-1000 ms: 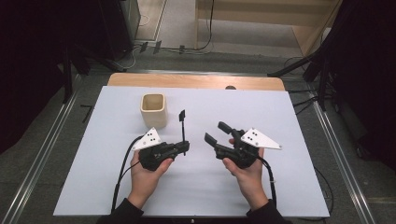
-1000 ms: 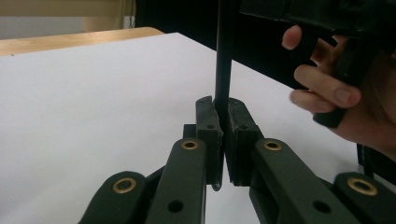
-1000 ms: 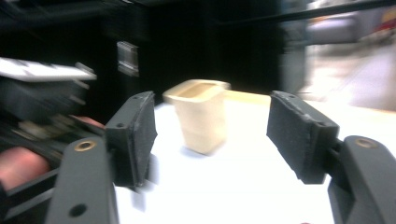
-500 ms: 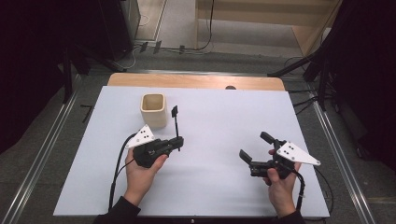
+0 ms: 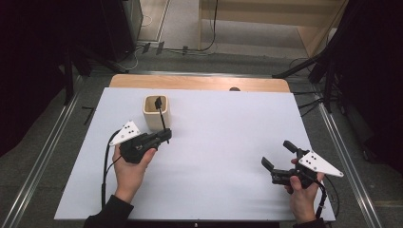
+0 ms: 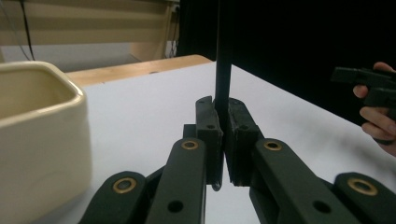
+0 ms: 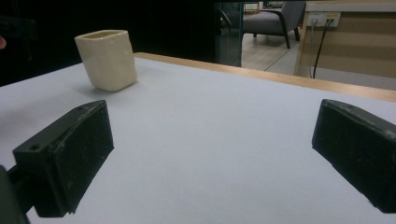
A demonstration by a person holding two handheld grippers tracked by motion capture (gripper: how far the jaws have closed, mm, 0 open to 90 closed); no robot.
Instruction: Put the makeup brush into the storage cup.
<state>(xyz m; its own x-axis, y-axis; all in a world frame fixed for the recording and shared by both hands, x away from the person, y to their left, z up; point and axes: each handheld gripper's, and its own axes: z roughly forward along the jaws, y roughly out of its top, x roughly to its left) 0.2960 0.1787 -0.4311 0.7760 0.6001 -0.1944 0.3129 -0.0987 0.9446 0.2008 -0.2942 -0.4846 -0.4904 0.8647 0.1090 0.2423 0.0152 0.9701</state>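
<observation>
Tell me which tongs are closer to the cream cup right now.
Left. The left tongs sit just in front of the cream cup, clamped on a thin black stick whose top shows over the cup's mouth. The right tongs stand open, far off near the table's right front corner.

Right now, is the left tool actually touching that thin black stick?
Touching. In the left gripper view the left tool has both pads clamped against the black stick, which rises upright between them.
</observation>
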